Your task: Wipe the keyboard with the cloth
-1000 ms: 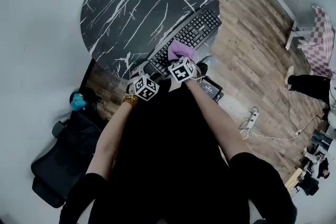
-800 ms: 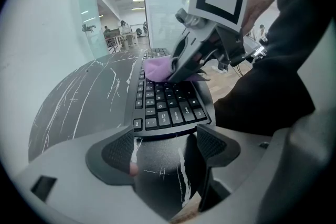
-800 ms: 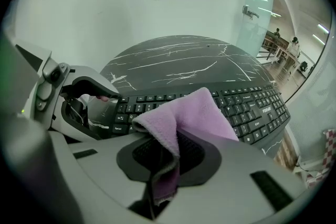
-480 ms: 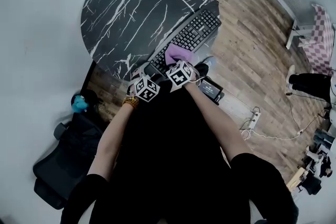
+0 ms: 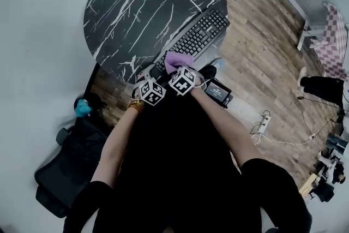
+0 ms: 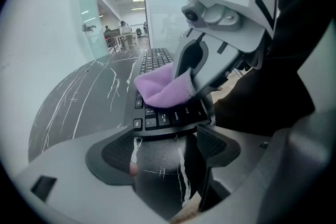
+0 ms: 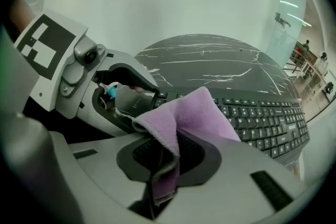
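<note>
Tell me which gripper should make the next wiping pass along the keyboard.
Right, probably. The right gripper has its jaws shut on the purple cloth, held over the keyboard. The left gripper is open and empty.

Left gripper [image 6: 167,150] fingers apart — right gripper [image 7: 167,153] fingers pinching cloth [image 7: 197,113].

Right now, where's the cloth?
The purple cloth is pinched in the right claw, draped over the near end of the keyboard at the marble table's edge; in the head view it sits just right of the left claw.
</note>
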